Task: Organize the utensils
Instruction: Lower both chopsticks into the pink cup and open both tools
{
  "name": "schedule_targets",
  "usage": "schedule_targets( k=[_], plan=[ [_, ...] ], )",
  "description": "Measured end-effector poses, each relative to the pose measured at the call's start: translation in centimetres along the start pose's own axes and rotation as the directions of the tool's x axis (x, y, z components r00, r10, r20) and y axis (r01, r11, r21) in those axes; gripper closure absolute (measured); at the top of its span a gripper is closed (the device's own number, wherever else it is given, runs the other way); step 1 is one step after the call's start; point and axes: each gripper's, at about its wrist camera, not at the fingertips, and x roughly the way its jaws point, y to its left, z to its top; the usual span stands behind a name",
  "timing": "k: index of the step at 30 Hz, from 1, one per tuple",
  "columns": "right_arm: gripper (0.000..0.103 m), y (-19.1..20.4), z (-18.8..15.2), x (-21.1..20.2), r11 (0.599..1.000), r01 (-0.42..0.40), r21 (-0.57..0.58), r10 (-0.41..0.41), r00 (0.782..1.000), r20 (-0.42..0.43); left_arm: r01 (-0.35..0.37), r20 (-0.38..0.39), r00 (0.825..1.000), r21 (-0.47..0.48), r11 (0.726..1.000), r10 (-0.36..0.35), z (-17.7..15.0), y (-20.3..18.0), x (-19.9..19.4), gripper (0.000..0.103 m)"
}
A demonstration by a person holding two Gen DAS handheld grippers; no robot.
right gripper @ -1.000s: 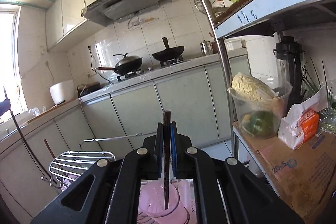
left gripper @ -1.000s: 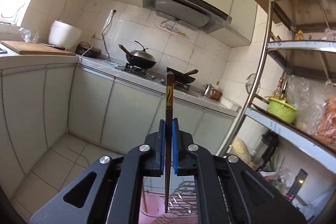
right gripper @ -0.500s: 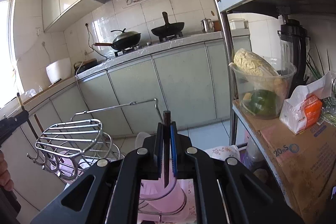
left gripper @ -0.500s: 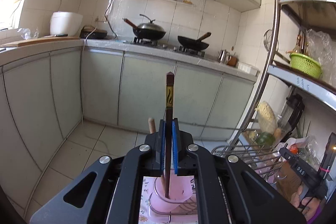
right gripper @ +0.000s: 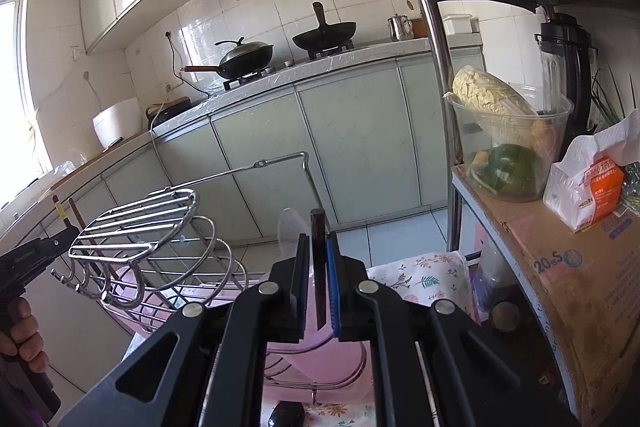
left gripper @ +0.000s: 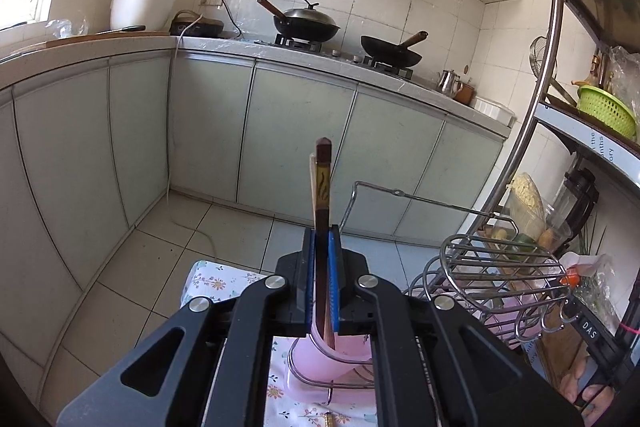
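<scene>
I see white wall tiles (left gripper: 400, 3), pale green cupboards (left gripper: 296, 131), a tiled floor (left gripper: 224, 231) and a bright window (right gripper: 12, 75).

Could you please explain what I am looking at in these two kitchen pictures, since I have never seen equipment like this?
No robot here: a person holds a handheld two-finger gripper in each hand, and each carries a wide-angle camera looking along its fingers. One picture is from the left gripper, shut on a dark chopstick with a yellow band. The other is from the right gripper, shut on a plain dark chopstick. Below both sits a pink utensil cup in a wire rack on a floral cloth. Behind are cabinets, two woks and a shelf.
</scene>
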Motion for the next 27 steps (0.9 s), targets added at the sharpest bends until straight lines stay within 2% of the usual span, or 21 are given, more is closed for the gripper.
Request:
schedule_targets(
  k=[4,6,8,15,27],
  plan=[
    [0.089,-0.1,-0.2,0.0,1.0,-0.006,0.005,0.006,1.0,-0.019,-0.017,0.003,1.0,-0.004,1.0,0.017,0.0,0.1,-0.4,0.094],
    [0.075,-0.2,-0.3,-0.2,1.0,-0.02,0.012,0.02,1.0,-0.02,-0.018,0.005,1.0,-0.012,1.0,0.018,0.1,0.1,-0.6,0.093],
    [0.07,-0.2,-0.3,-0.7,0.999,-0.035,0.019,0.035,0.999,-0.011,-0.012,0.002,1.0,-0.031,0.999,0.012,0.2,0.3,-0.9,0.093],
    [0.07,-0.3,-0.7,-1.8,0.998,-0.05,0.028,0.05,0.999,-0.01,0.019,0.006,1.0,-0.047,0.999,-0.019,0.3,0.4,-2.5,0.087],
    [0.07,-1.3,-3.0,-4.3,0.993,-0.075,0.089,0.078,0.996,-0.036,0.101,-0.035,0.994,-0.107,0.989,-0.106,-1.7,1.7,-5.7,0.086]
  ],
)
